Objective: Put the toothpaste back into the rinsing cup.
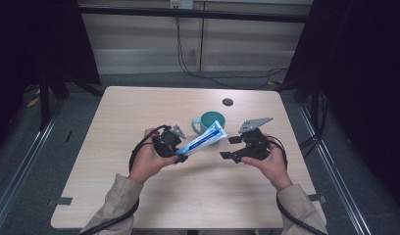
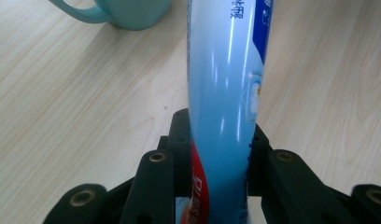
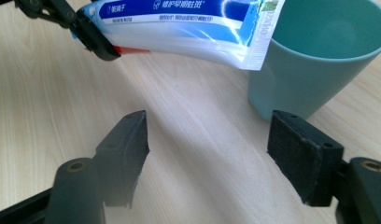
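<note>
A blue and white toothpaste tube (image 1: 203,139) hangs over the wooden table (image 1: 139,112), slanting up toward a teal mug (image 1: 211,120). My left gripper (image 1: 181,156) is shut on the tube's red lower end. In the left gripper view the tube (image 2: 226,93) rises between both jaws, with the mug (image 2: 128,11) beyond. My right gripper (image 1: 228,148) is held to the right of the tube, open, nothing between its pads. In the right gripper view (image 3: 207,144) the tube (image 3: 179,28) crosses the top, its flat end over the mug (image 3: 310,60), and the left gripper (image 3: 93,39) pinches it.
A small dark round hole (image 1: 228,102) sits in the table behind the mug. Black cables (image 1: 188,68) hang down the wall at the back. Dark frame legs stand on both sides of the table, and bare wood lies to the left and front.
</note>
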`<state>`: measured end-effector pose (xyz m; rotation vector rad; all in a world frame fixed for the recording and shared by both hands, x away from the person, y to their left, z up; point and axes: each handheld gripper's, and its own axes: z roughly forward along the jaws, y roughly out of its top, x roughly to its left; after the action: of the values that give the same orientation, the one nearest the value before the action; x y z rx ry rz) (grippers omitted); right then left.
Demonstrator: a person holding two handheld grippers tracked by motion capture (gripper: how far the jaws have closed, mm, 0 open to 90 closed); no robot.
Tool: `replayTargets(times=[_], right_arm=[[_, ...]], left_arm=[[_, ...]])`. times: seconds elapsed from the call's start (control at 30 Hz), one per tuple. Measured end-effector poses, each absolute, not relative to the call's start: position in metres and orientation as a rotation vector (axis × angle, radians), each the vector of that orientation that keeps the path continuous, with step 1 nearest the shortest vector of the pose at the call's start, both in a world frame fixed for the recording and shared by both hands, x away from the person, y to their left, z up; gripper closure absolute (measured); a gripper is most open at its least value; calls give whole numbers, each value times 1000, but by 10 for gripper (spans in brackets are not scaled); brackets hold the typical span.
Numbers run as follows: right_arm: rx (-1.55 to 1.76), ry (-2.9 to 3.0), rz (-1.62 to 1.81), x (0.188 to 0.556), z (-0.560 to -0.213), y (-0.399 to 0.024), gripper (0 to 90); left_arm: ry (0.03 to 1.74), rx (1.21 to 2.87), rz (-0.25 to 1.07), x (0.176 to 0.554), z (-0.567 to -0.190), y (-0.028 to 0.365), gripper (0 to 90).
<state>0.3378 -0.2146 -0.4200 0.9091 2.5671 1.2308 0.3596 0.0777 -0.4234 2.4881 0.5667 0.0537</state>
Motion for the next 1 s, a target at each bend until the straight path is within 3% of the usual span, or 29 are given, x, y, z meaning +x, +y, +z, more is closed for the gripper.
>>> replayTargets(times=[1.0], right_arm=[[1080, 2483, 1413, 340, -418, -203, 335]], left_arm=[[605, 2448, 82, 357, -426, 63, 721]])
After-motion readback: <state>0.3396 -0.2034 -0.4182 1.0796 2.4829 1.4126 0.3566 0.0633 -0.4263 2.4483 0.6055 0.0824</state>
